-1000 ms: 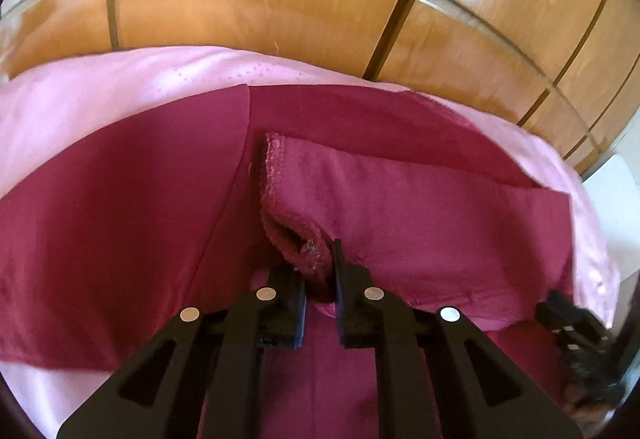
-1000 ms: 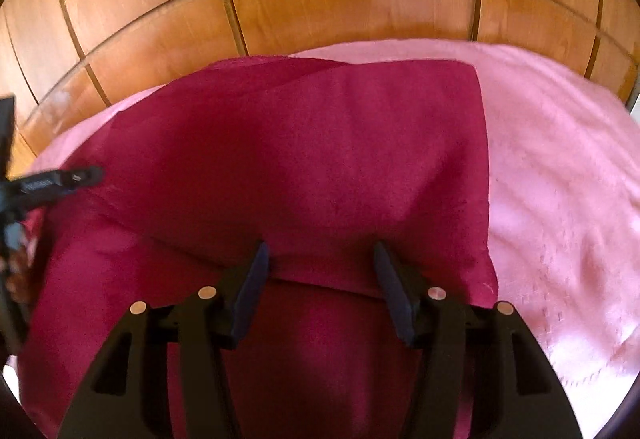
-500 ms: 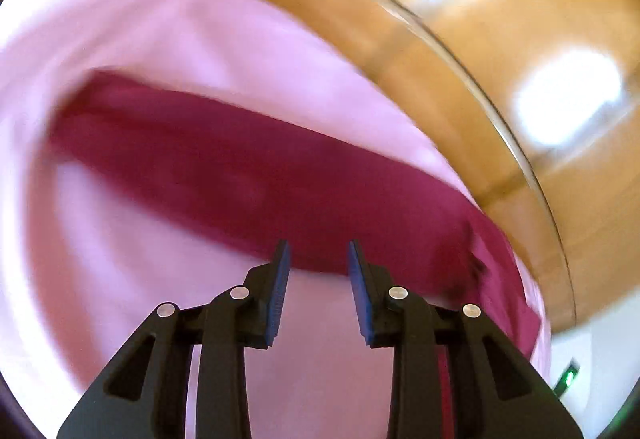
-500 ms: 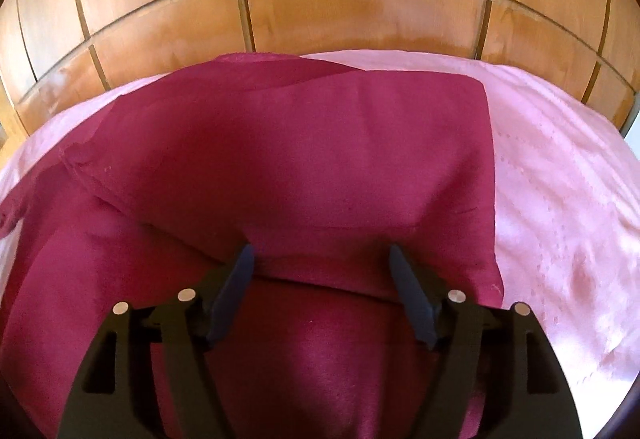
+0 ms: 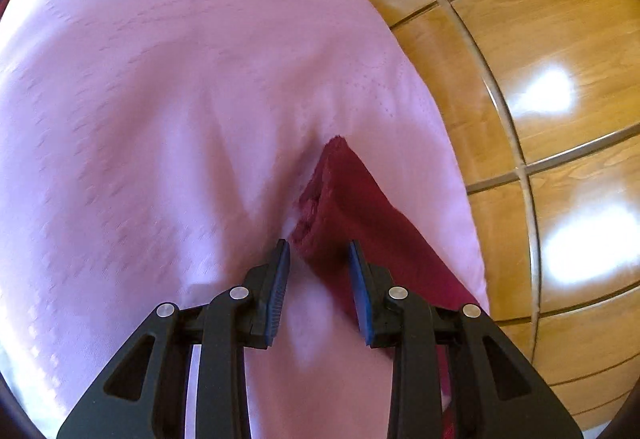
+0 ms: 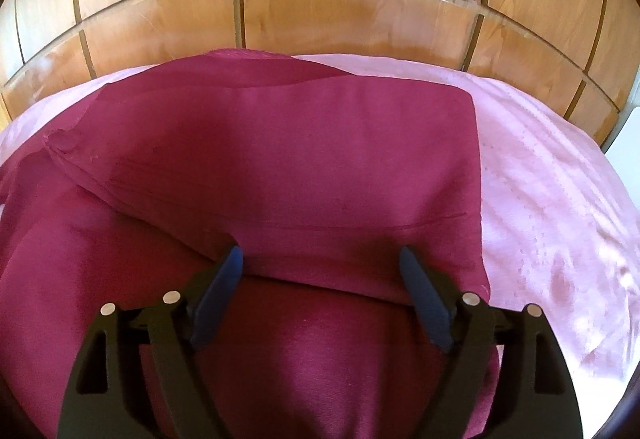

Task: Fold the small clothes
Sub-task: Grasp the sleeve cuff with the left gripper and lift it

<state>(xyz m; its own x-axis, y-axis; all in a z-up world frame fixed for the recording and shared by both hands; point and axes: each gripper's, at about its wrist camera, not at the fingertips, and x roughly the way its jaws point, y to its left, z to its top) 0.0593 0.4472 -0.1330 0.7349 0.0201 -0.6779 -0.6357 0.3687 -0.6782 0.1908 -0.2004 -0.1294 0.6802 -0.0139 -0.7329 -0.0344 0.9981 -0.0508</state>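
A magenta garment (image 6: 280,167) lies on a pink sheet (image 6: 560,207), with one layer folded over the lower one. My right gripper (image 6: 320,259) is open wide just above the folded layer's near edge and holds nothing. In the left wrist view a frayed corner of the same garment (image 5: 344,199) shows on the pink sheet (image 5: 160,99). My left gripper (image 5: 318,251) is open, its tips on either side of that corner's edge, not closed on it.
A glossy wooden panelled headboard (image 6: 320,7) runs behind the sheet and also shows in the left wrist view (image 5: 540,59). A white object (image 6: 628,127) sits at the far right edge.
My left gripper let go of the garment's hem, opened, and swung left to the garment's corner. My right gripper opened wider and stayed over the fold.
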